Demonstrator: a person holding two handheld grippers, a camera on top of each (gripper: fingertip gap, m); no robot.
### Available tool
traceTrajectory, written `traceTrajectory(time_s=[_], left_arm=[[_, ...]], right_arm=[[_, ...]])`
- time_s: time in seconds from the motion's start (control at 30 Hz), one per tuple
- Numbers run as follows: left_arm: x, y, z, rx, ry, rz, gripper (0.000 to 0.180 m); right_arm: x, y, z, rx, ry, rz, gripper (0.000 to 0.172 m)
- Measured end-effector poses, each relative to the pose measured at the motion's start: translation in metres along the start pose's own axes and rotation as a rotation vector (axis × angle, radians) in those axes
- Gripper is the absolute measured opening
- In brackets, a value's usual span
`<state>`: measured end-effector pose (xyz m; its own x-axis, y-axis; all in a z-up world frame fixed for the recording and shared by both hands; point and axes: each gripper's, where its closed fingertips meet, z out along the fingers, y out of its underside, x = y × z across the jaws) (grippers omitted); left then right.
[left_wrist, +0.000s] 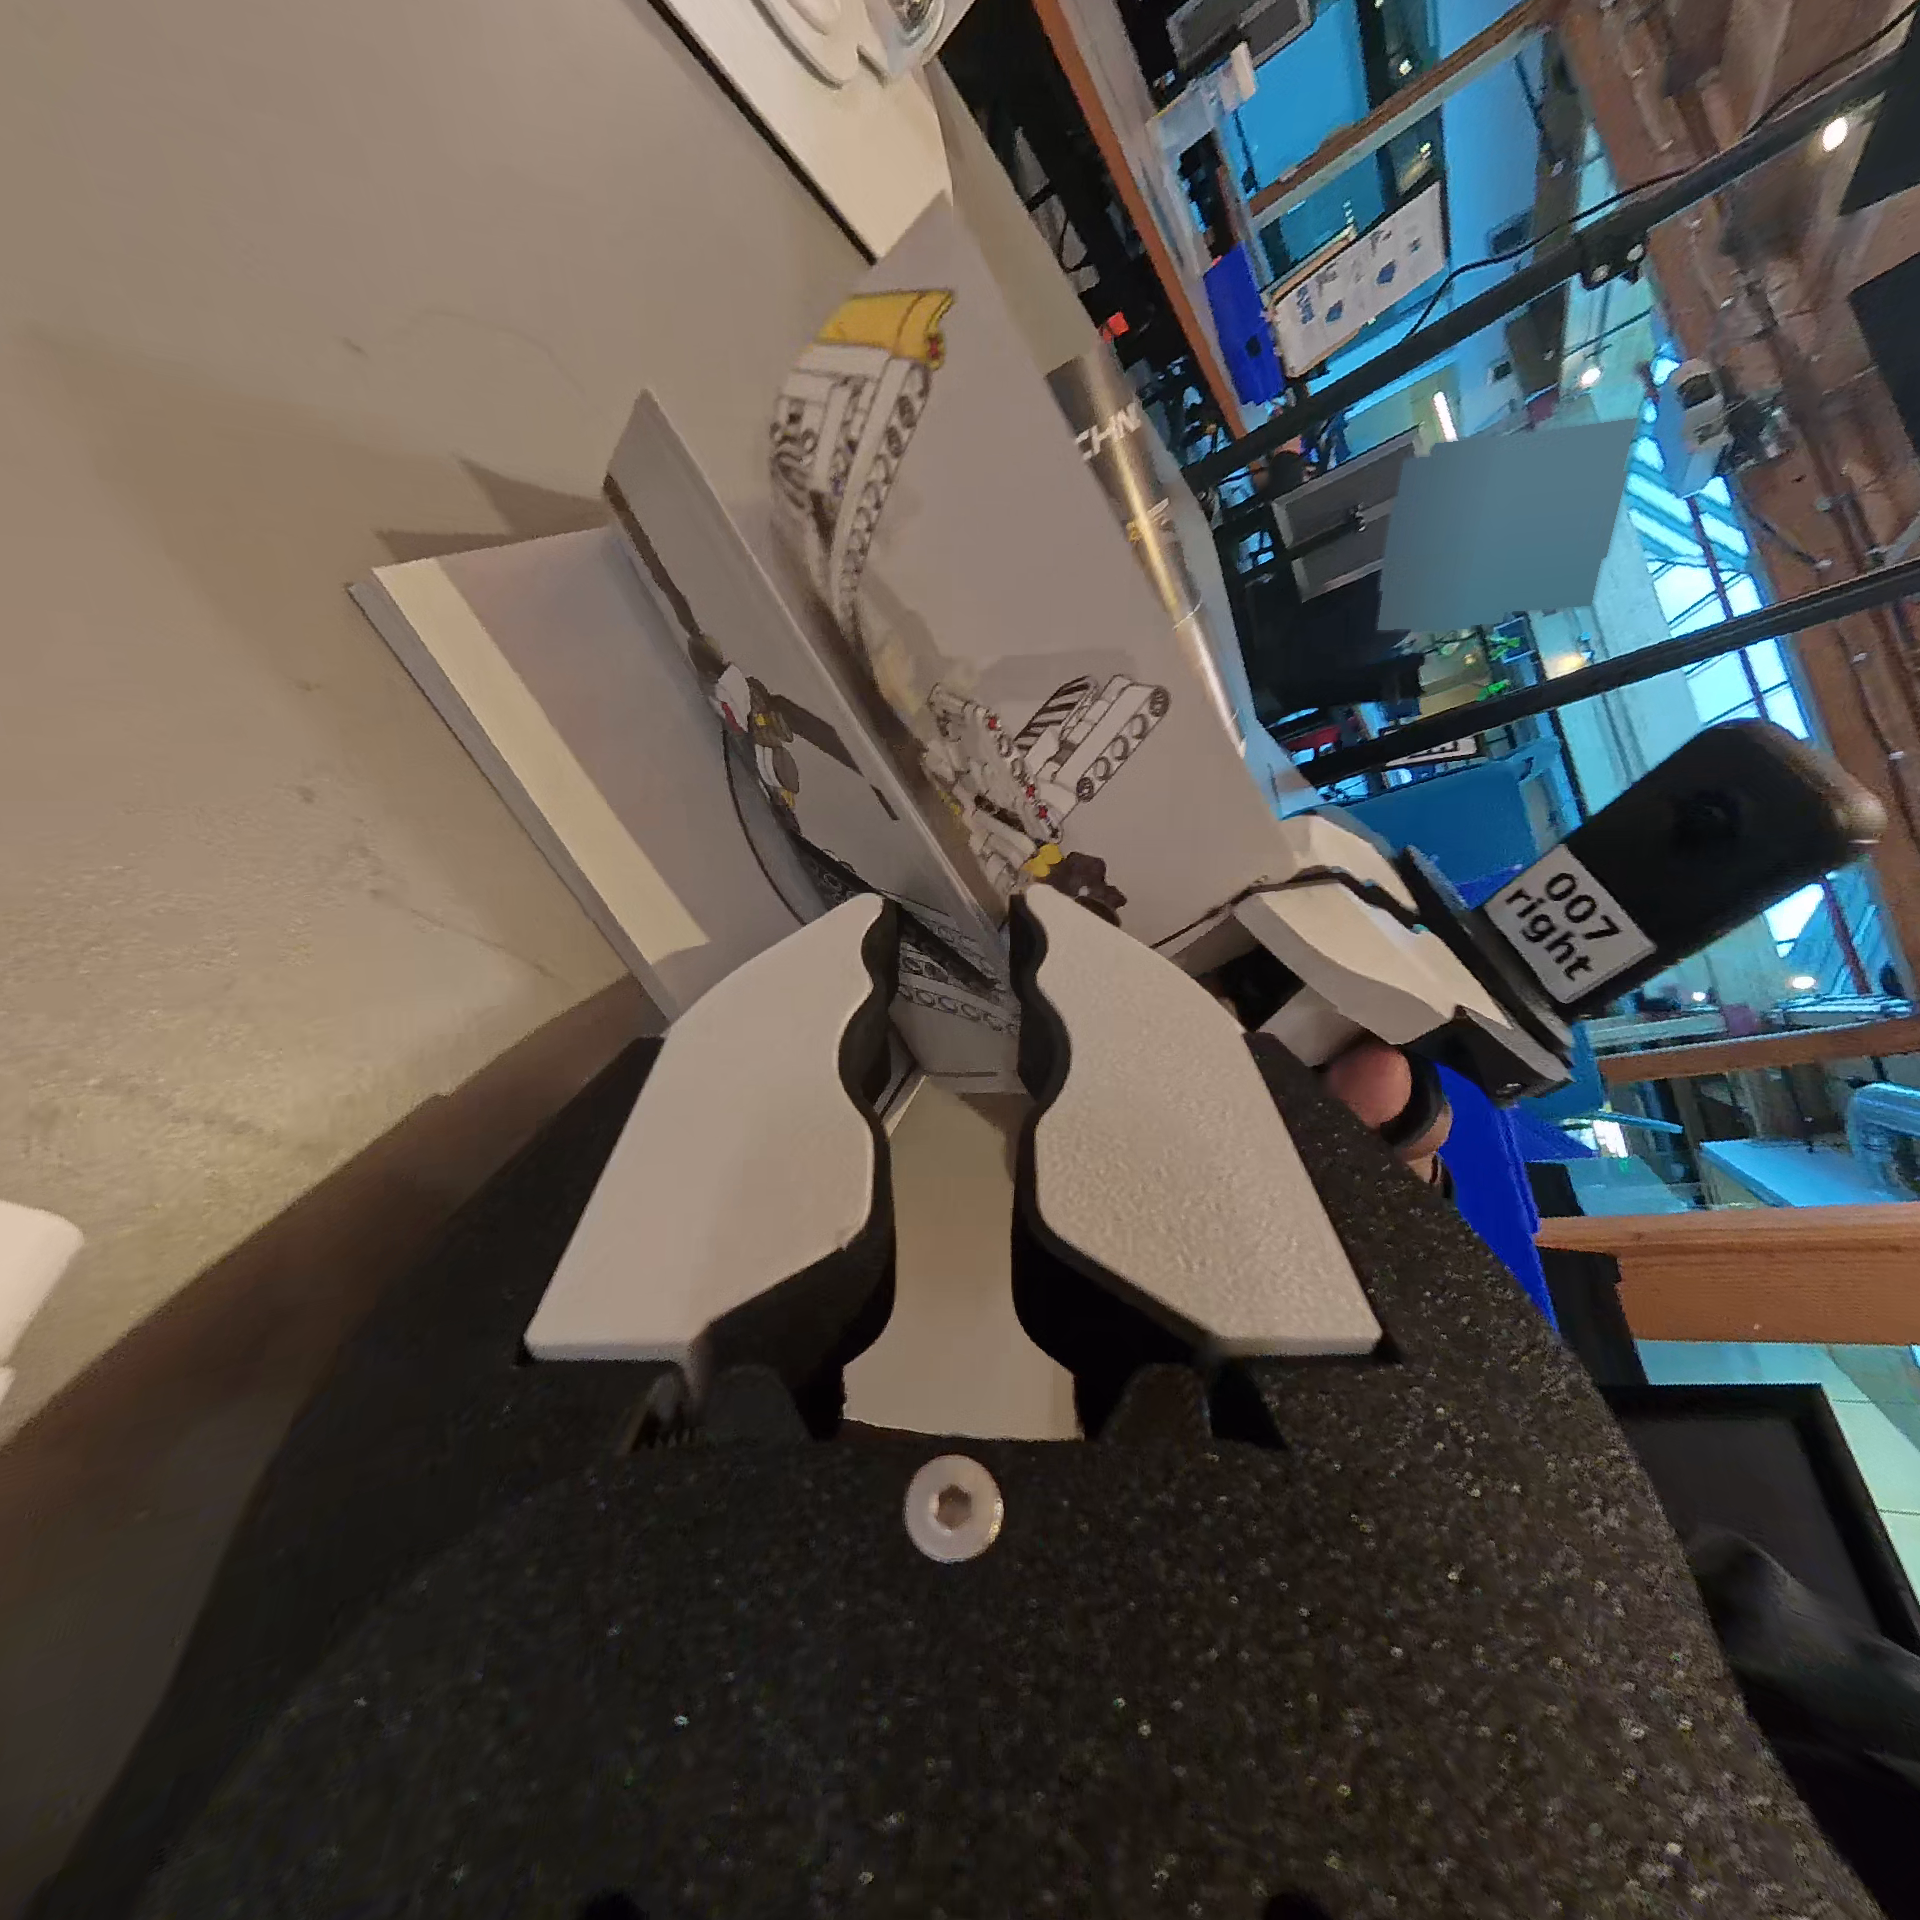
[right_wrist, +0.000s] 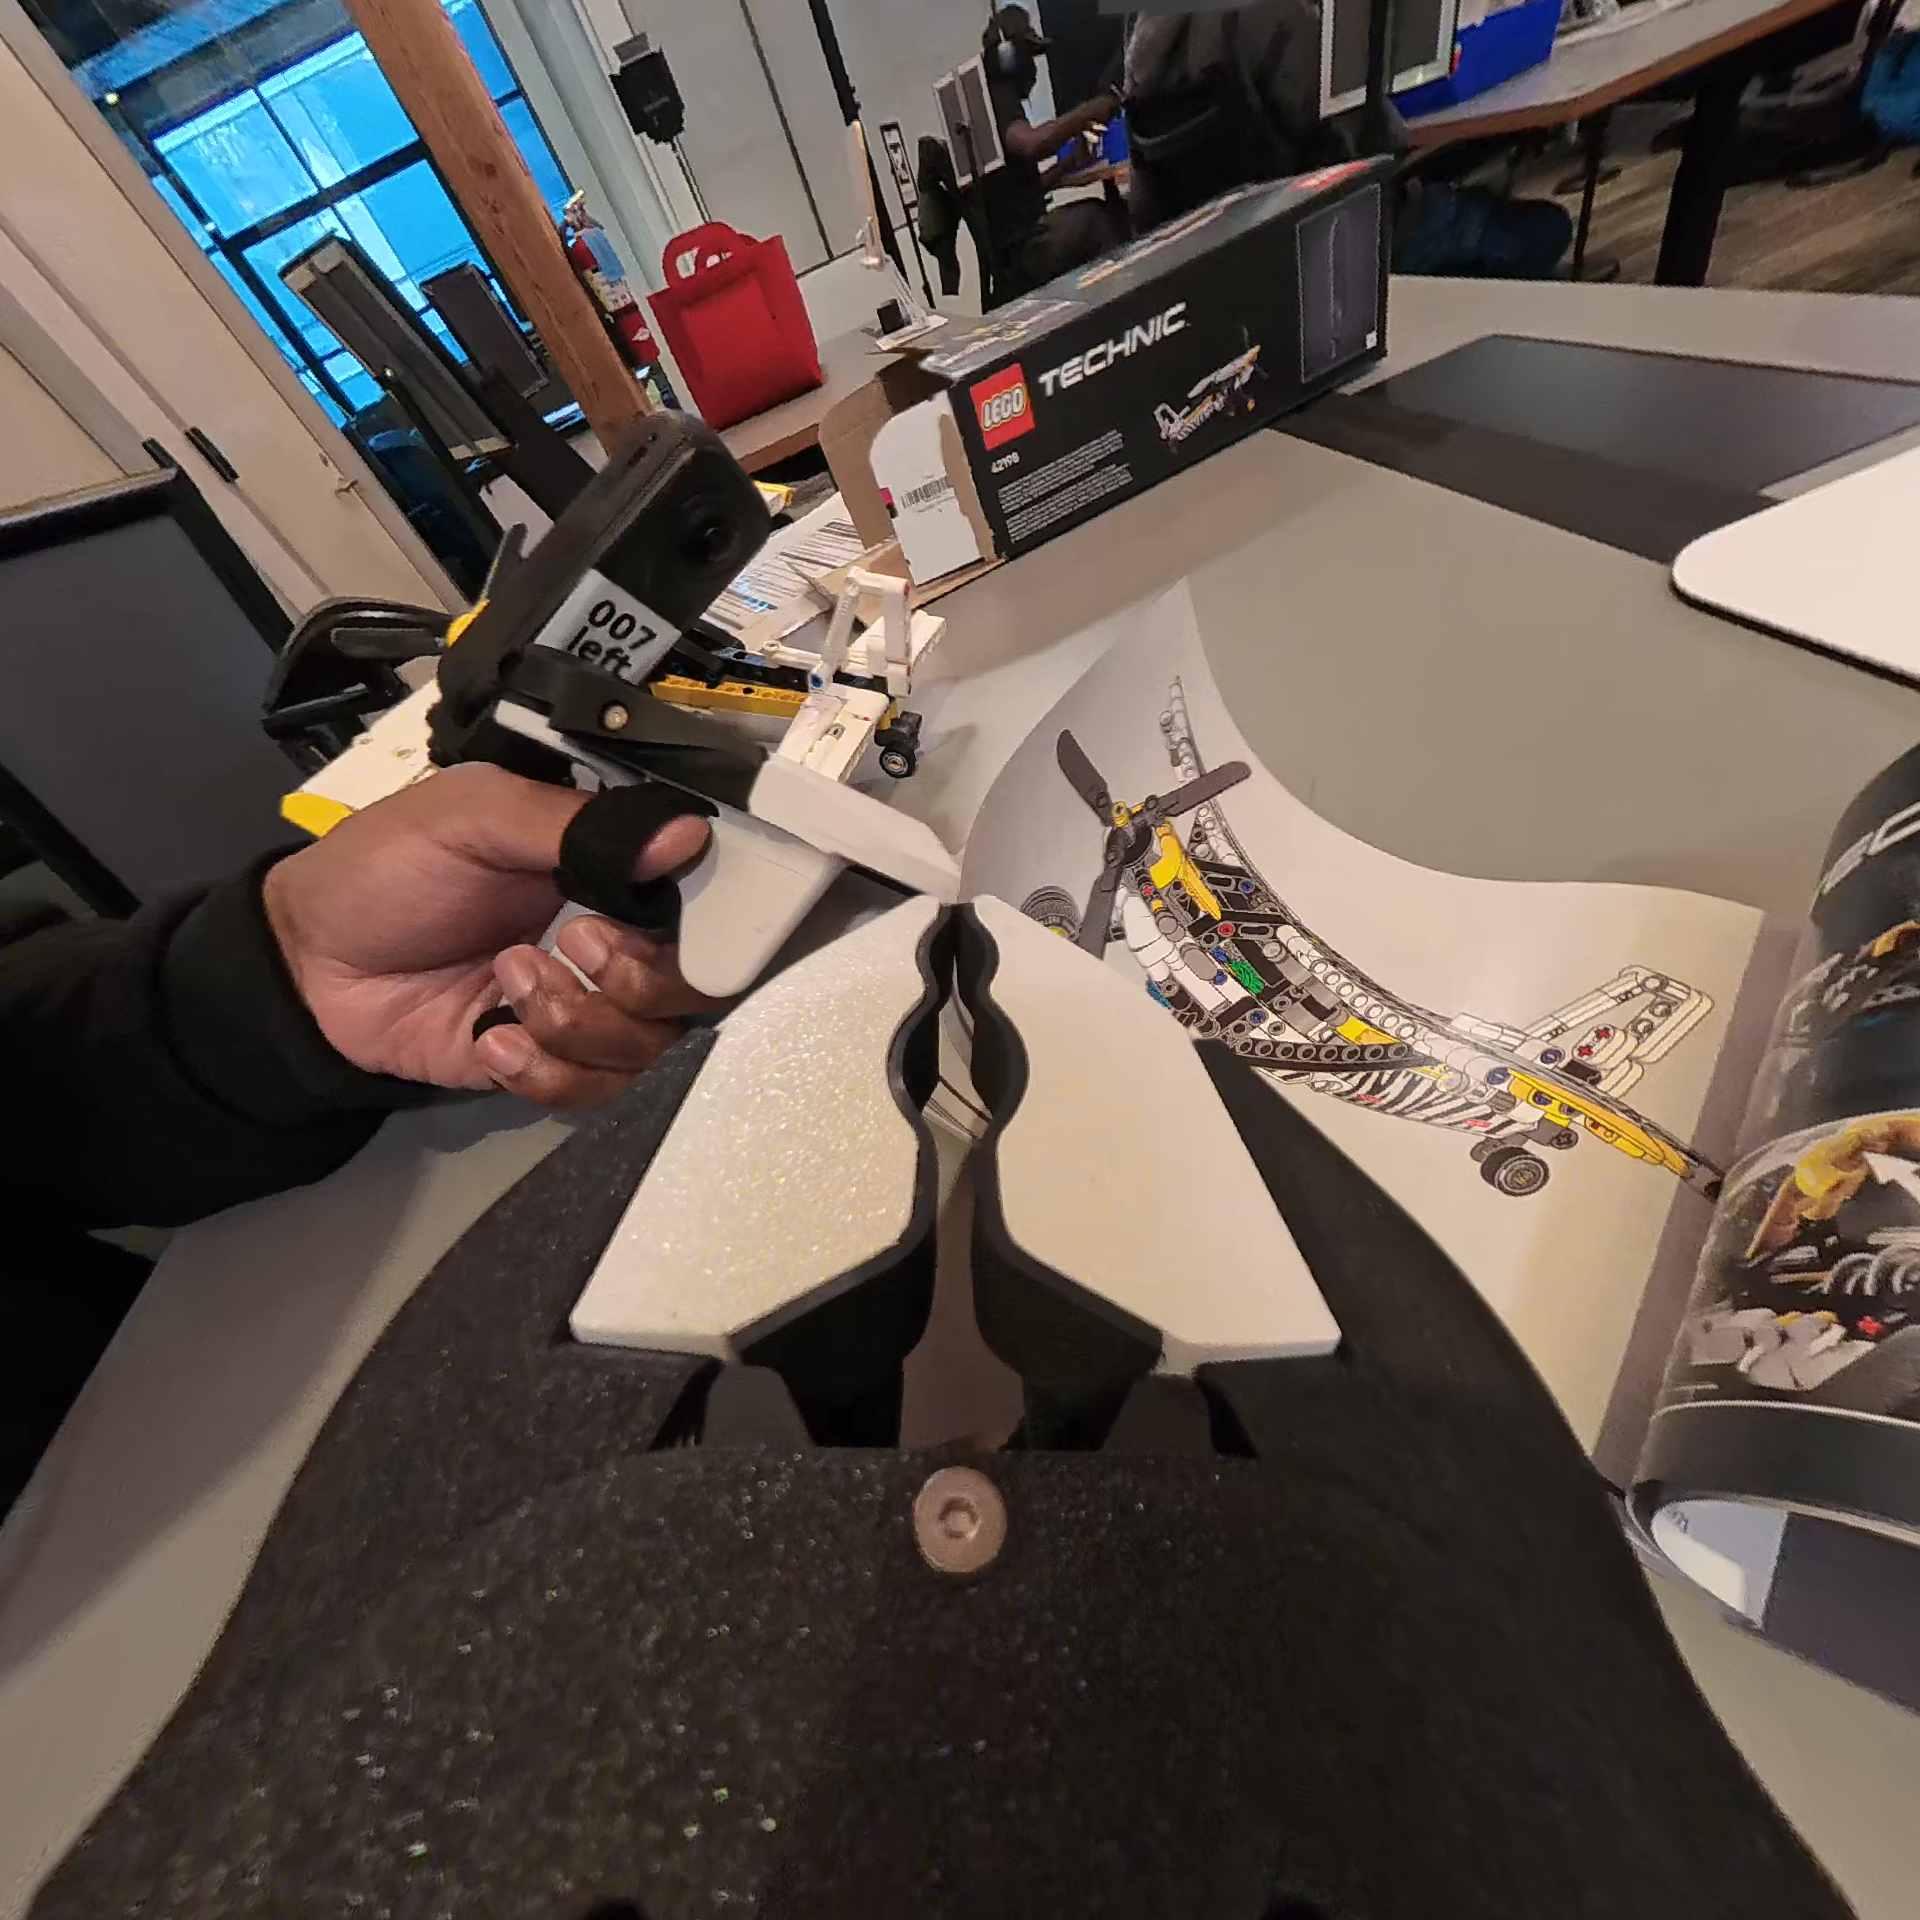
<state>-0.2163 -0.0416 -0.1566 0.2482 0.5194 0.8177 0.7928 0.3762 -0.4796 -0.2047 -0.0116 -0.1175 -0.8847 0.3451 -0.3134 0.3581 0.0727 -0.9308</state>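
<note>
While the instruction booklet (right_wrist: 1455, 935) lies open on the grey desk (right_wrist: 1507, 644), its plane-drawing page curls upward; the right gripper (right_wrist: 961, 920) pinches that page's edge, fingertips together. The left gripper (left_wrist: 951, 920) holds a thicker stack of pages between narrowly spaced fingers. A toy-set box (right_wrist: 1164, 405) and a brick plane (right_wrist: 831, 686) sit toward the desk's far edge.

Open booklet (right_wrist: 1455, 831) on table (right_wrist: 1507, 644), box (right_wrist: 1174, 384) behind it, toy plane (right_wrist: 831, 675) left
</note>
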Motion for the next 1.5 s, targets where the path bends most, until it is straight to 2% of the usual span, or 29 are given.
traceTrajectory(time_s=[0.33,0.6,1.23,1.37,1.5], left_arm=[[-0.011,0.005,-0.001,-0.044,-0.136,0.116,0.021],[-0.012,0.005,-0.002,-0.046,-0.122,0.086,0.021],[-0.006,-0.002,-0.005,-0.003,-0.069,0.024,0.027],[-0.01,0.002,-0.003,-0.02,-0.089,0.03,0.025],[-0.013,0.002,-0.001,-0.02,-0.099,0.035,0.015]], right_arm=[[-0.013,0.004,0.004,-0.022,0.034,-0.183,0.0],[-0.019,0.011,0.009,-0.072,0.08,-0.304,0.0],[-0.016,0.009,0.008,-0.053,0.104,-0.305,0.0],[-0.017,0.011,0.009,-0.067,0.108,-0.335,0.0],[-0.02,0.017,0.013,-0.102,0.119,-0.388,0.0]])
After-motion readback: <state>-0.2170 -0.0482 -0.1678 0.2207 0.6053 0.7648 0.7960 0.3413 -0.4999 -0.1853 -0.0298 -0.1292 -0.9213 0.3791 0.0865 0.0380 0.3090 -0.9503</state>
